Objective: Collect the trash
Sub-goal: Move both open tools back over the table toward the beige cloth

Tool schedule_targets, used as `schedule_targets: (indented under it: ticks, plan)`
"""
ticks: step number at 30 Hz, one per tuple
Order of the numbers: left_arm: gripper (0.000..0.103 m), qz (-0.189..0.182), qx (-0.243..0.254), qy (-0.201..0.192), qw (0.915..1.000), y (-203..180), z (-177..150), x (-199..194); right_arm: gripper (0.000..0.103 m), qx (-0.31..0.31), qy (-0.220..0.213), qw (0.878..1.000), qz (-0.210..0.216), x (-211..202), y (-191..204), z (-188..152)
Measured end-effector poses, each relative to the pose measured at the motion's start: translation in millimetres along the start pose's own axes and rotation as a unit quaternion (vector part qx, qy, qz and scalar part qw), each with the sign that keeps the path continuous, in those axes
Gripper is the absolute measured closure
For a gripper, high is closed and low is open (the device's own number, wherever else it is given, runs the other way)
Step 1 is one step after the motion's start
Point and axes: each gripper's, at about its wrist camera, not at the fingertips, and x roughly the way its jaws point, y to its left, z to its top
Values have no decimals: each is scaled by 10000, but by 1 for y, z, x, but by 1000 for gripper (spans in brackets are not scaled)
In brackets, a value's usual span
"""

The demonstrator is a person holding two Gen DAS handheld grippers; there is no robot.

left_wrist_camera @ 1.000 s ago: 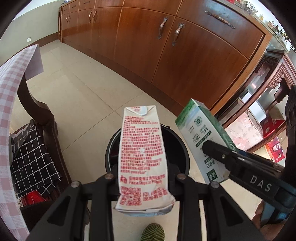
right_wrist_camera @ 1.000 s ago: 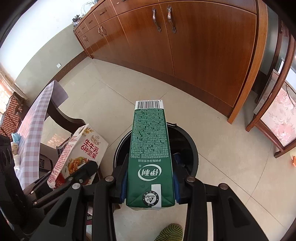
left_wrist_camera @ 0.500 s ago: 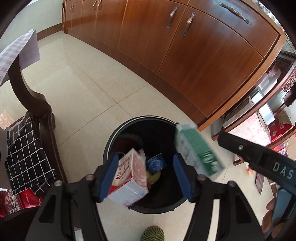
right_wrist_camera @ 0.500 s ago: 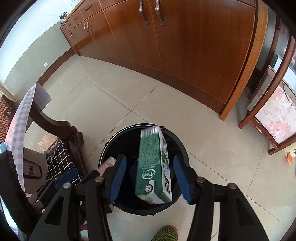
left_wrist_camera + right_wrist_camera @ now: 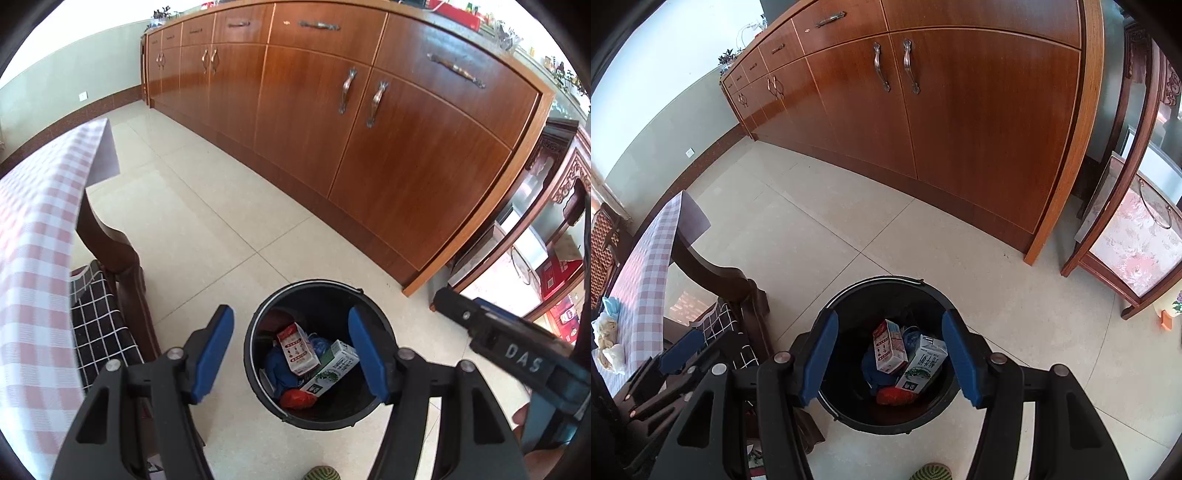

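A long wooden cabinet [image 5: 369,122] with metal handles is running along the wall, and pale floor tiles [image 5: 207,221] are spreading out in front of it, catching bright daylight. Across the tiles from the cabinet, a checked tablecloth [image 5: 33,258] is hanging over a dark table beside a chair with a black grid cushion [image 5: 96,332]

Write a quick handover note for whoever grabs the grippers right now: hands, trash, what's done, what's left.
Left gripper: open, empty, above the bin.
Right gripper: open, empty, over the same bin.
Red carton and green carton lie inside the bin on other trash.
Done: both cartons binned.
Left: check the checked table; something pale and crumpled sits there, possibly trash.
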Motion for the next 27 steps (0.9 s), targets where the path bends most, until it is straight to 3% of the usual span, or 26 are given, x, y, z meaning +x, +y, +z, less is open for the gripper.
schedule_targets:
  ticks: [4, 7, 13, 20, 27]
  plan:
    - [37, 12, -21, -242, 9997, 10, 3, -26, 41, 78, -137, 9998, 123, -16, 4, -4]
    - [37, 3, -44, -431, 9991, 18, 3, -49, 30, 71, -353, 9990, 251, -30, 14, -9]
    - [34, 107, -246, -747, 9968, 47, 0, -91, 30, -270, -621, 9957, 634, -49, 55, -22]
    - [34, 616, -578, -951, 9919, 105, -13, -124, 30, -795, -736, 9873, 1160, -60, 118, -35]
    - [34, 1238, -1084, -1057, 9807, 175, -30, -145, 30, -1273, -678, 9755, 1662, -60, 183, -46]
